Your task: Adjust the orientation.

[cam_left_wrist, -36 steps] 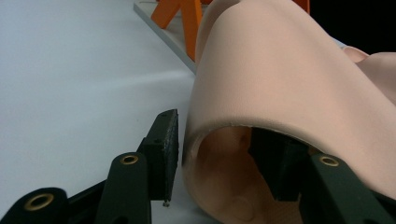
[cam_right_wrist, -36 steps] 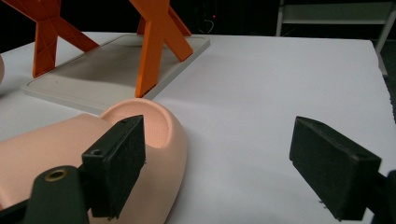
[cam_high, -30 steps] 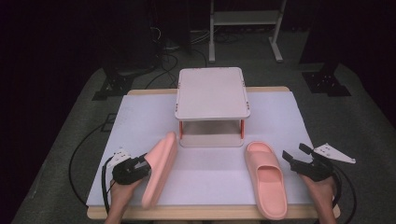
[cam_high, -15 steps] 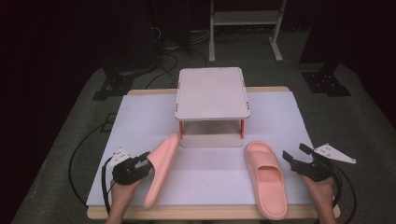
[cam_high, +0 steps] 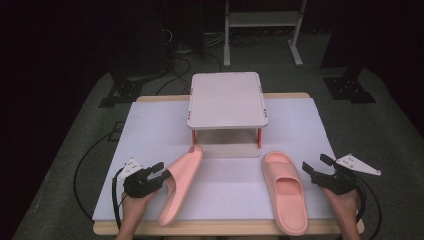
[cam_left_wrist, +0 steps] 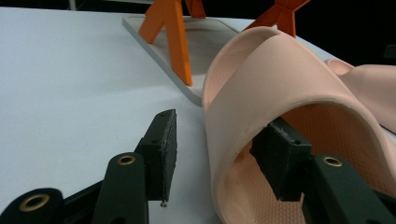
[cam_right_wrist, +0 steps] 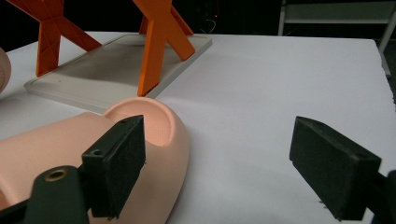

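At the table's left front, the left slipper (cam_high: 181,184) stands on its side edge. The left gripper (cam_high: 161,176) has one jaw inside the strap and one outside it; the outer pad (cam_left_wrist: 164,150) stands clear of the strap, so nothing is clamped. The right slipper (cam_high: 285,196) lies flat, sole down, in front of the rack (cam_high: 227,100). The right gripper (cam_high: 311,169) is spread wide, just beside that slipper, holding nothing.

Risk: without a firm clamp, the tilted slipper may topple flat or slide off the inner jaw on lifting. Its toe sits near the rack's base plate and may catch there.

Change: the left slipper's toe has swung toward the rack. The left jaws have barely moved.
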### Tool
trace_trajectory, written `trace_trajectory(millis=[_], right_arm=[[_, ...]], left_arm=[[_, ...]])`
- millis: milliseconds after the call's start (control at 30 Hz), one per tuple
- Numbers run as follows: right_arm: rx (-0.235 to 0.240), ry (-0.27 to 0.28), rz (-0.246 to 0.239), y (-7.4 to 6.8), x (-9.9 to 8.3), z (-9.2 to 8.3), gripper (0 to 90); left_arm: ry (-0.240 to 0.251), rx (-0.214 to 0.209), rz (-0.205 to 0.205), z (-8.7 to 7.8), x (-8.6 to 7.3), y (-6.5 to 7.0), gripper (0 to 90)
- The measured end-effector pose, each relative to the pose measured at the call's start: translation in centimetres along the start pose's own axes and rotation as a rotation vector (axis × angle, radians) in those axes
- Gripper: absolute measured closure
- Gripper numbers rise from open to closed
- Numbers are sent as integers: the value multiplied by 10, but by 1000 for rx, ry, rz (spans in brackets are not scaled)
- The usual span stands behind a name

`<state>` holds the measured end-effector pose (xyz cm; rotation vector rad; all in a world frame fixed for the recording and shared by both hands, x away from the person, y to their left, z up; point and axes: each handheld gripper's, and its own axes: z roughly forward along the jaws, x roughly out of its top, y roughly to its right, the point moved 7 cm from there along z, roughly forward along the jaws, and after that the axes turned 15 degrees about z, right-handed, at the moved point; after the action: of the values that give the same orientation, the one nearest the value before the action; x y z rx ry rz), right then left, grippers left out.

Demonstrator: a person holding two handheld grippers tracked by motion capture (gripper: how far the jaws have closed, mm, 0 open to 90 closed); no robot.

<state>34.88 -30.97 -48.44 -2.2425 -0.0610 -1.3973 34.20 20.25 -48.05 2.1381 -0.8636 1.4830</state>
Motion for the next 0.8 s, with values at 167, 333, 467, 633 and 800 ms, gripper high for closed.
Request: trace_trajectory(millis=[167, 333, 467, 633, 800], right_arm=[[0, 2, 3, 1, 0, -1, 180], [3, 1, 3, 1, 0, -2, 180], [6, 4, 5, 1, 0, -2, 180], [13, 3, 10, 1, -1, -4, 180], [24, 6, 11, 1, -2, -6, 180]], left_arm=[[-3, -8, 7, 3, 0, 3, 478], [-6, -16, 18, 4, 0, 5, 452], [-7, -28, 33, 7, 1, 9, 429], [-15, -36, 41, 9, 1, 12, 415], [-20, -39, 47, 11, 0, 15, 398]])
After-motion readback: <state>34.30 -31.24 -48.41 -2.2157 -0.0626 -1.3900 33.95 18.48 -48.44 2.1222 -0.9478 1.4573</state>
